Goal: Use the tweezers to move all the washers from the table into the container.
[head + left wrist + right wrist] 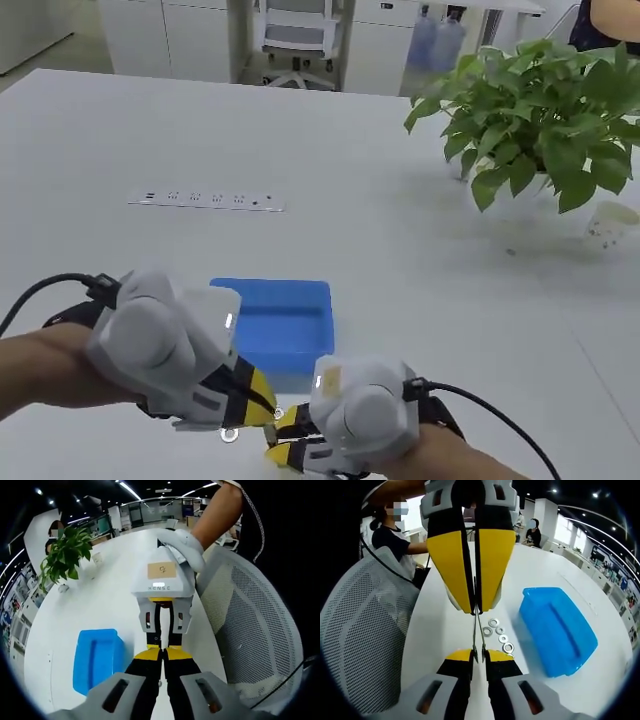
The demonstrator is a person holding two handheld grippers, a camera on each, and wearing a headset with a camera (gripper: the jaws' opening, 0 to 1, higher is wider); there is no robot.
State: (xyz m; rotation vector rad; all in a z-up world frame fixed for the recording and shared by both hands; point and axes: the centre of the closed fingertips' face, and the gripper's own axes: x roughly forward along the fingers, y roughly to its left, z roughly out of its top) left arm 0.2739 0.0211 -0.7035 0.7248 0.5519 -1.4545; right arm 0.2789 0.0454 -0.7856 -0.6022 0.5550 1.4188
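A: grip state?
B: right gripper (479,655) is clenched on the tweezers (476,630) at one end. left gripper (473,607) sits nose-to-nose with it, pads pinched on the other end of the same tool. The two thin arms run straight between the two sets of tips.
A: why both on it?
B: my read is a regrip or handover. One steadies the tool while the other sets its bite, so a squeeze closes the tweezer arms. Can't tell which end is the working tip.
A: washers?
B: five washers (500,630) lie flat on the table (437,640) in a loose cluster. They're just beside the right gripper's tips, on the side toward the container (532,625). None touch the tweezers.
A: container?
B: blue tray, just past the washers from the right gripper and beside the left gripper's tips. Probably parked close for a short carry. Head view shows nothing in it that I can make out.
A: progress?
B: looks like none moved yet, first pick not started.
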